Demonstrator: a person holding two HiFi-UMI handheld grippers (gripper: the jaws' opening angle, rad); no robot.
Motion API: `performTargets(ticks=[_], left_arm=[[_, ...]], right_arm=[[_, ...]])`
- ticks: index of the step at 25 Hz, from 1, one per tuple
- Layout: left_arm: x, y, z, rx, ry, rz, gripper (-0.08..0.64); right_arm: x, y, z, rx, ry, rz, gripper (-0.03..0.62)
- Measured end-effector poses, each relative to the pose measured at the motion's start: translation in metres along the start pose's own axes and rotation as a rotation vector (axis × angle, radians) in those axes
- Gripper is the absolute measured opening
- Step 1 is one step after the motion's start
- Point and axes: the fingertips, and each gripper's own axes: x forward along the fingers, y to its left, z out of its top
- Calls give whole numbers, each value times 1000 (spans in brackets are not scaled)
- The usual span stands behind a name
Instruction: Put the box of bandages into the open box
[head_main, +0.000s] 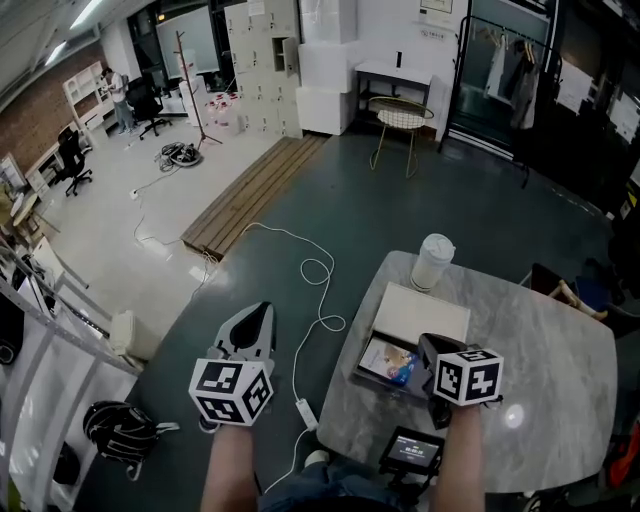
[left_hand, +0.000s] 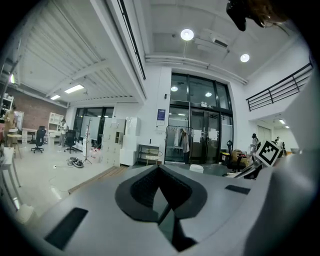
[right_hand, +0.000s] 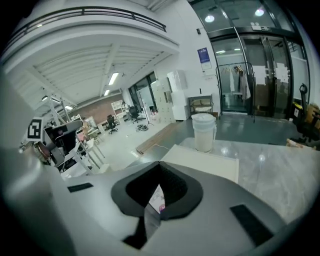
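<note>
An open box sits on the grey marble table, its white lid folded back. A colourful box of bandages lies inside it. My right gripper hovers just right of the open box, jaws shut with nothing between them. In the right gripper view the bandage box shows below the shut jaws, with the lid ahead. My left gripper is off the table's left side, over the floor. Its jaws are shut and empty.
A white lidded cup stands at the table's far edge beyond the lid. A small device with a screen lies at the near edge. A white cable and a black bag lie on the floor to the left.
</note>
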Motion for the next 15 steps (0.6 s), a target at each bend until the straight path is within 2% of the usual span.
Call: performTargets(ticks=[5, 15], left_arm=[[2, 3, 31, 15, -73, -2, 11], [5, 1, 86, 41, -213, -38, 11]], right_arm=[[-16, 13, 45, -88, -136, 1, 25], [-67, 34, 120, -252, -453, -68, 25]])
